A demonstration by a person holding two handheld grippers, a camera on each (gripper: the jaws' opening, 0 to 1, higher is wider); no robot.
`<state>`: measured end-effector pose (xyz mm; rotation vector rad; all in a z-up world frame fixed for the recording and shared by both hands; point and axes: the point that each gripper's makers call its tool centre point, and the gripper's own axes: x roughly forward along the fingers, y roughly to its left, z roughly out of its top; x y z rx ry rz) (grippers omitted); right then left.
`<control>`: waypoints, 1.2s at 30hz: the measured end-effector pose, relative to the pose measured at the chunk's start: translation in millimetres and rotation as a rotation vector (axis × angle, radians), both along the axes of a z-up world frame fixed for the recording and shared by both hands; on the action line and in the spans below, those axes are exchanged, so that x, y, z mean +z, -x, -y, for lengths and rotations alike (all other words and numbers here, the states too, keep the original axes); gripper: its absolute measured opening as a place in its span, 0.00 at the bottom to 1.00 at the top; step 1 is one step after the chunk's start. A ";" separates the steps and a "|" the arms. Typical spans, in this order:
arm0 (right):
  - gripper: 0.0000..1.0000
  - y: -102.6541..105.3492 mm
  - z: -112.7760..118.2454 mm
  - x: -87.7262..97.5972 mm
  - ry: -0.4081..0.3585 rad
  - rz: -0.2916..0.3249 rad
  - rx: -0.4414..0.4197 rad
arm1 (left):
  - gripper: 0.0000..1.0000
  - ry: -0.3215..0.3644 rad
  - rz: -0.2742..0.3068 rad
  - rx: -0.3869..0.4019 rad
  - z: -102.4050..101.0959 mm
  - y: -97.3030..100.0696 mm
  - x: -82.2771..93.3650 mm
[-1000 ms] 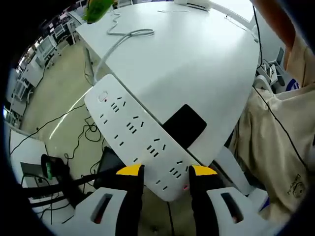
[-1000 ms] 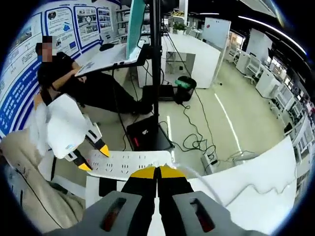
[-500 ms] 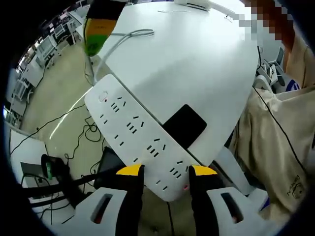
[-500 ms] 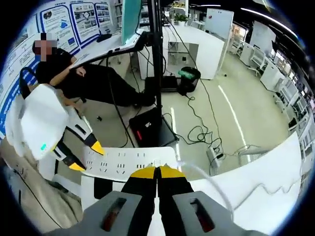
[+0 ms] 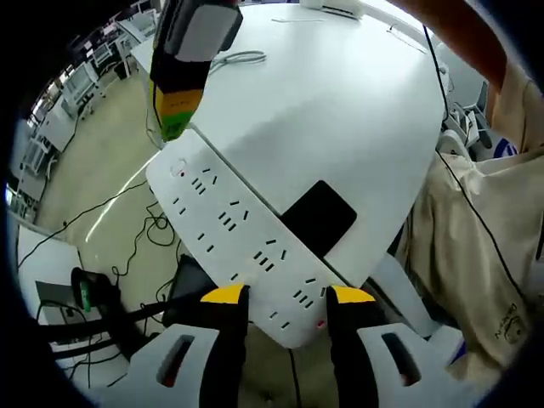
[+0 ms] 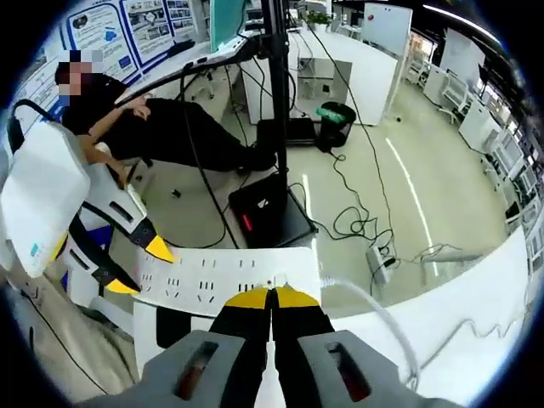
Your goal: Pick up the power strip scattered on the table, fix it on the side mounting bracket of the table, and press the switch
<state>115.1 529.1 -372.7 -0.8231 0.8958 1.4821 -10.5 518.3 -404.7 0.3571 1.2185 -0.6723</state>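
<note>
Power strip (image 5: 242, 234): lying along the near edge of the white table (image 5: 340, 110).
Left gripper (image 5: 287, 295): clamped on the strip's near end.
Right gripper (image 6: 272, 297): jaws closed together, empty, poised over the far end by the switch (image 5: 178, 168).
Step, as judged: mounting done, switch press next; calls for a straight push down.
</note>
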 end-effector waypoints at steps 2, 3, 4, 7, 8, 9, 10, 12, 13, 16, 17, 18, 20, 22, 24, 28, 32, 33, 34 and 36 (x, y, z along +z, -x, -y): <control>0.00 0.6 -2.0 -2.9 0.004 -0.003 0.001 | 0.41 0.000 -0.001 -0.001 -0.5 -0.4 0.0; 0.00 0.9 -2.8 -4.1 0.006 -0.004 0.002 | 0.41 -0.001 -0.001 -0.002 -0.5 -0.5 -0.1; 0.00 0.9 -3.6 -5.7 0.007 -0.004 0.003 | 0.41 -0.001 -0.001 -0.002 -0.6 -0.6 -0.1; 0.00 -0.3 -4.9 -11.8 0.017 -0.002 0.005 | 0.41 -0.001 -0.001 -0.002 -0.6 -0.7 -0.3; 0.00 -0.6 -5.1 -14.3 0.022 -0.004 0.005 | 0.41 -0.002 -0.002 -0.002 -0.6 -0.7 -0.3; 0.00 -1.2 -5.6 -16.7 0.025 -0.008 0.003 | 0.41 -0.002 -0.002 -0.001 -0.5 -0.8 -0.3; 0.00 -1.7 -5.8 -19.0 0.028 -0.010 0.001 | 0.41 -0.002 -0.002 -0.001 -0.5 -0.9 -0.3; 0.00 -2.0 -6.7 -22.4 0.031 -0.016 0.000 | 0.41 -0.002 -0.002 0.000 -0.5 -1.0 -0.4; 0.00 -2.0 -7.4 -23.7 0.032 -0.019 -0.001 | 0.41 -0.002 -0.001 -0.001 -0.5 -1.1 -0.4; 0.00 -3.1 -8.3 -26.7 0.037 -0.021 -0.003 | 0.41 -0.003 -0.003 -0.001 -0.5 -1.2 -0.3; 0.00 -3.3 -8.5 -27.7 0.040 -0.023 -0.004 | 0.41 -0.004 -0.003 -0.002 -0.5 -1.2 -0.4; 0.00 -3.4 -8.5 -28.2 0.041 -0.023 -0.004 | 0.41 -0.004 -0.003 -0.002 -0.5 -1.2 -0.4; 0.00 -4.2 -9.2 -29.4 0.044 -0.025 -0.005 | 0.41 -0.004 -0.004 -0.002 -0.5 -1.2 -0.4; 0.00 -6.5 -11.0 -31.9 0.047 -0.026 -0.004 | 0.41 -0.004 -0.003 -0.004 -0.6 -1.2 -0.5; 0.00 -8.6 -11.7 -34.4 0.051 -0.028 -0.007 | 0.41 -0.003 -0.002 -0.006 -0.6 -1.2 -0.5; 0.00 -11.4 -15.9 -35.4 0.048 -0.037 -0.010 | 0.41 -0.003 -0.002 -0.005 -0.6 -1.2 -0.6; 0.00 -11.1 -15.8 -35.9 0.049 -0.035 -0.007 | 0.41 -0.001 0.000 -0.003 -0.7 -1.0 -0.7; 0.00 -11.0 -15.7 -36.1 0.049 -0.031 -0.002 | 0.41 0.000 0.001 -0.003 -0.6 -0.9 -0.7; 0.00 -11.0 -16.0 -36.5 0.051 -0.027 0.000 | 0.41 0.001 0.002 -0.003 -0.6 -0.9 -0.7; 0.00 -11.7 -16.9 -36.8 0.055 -0.022 0.001 | 0.41 0.000 0.002 -0.002 -0.5 -0.8 -0.8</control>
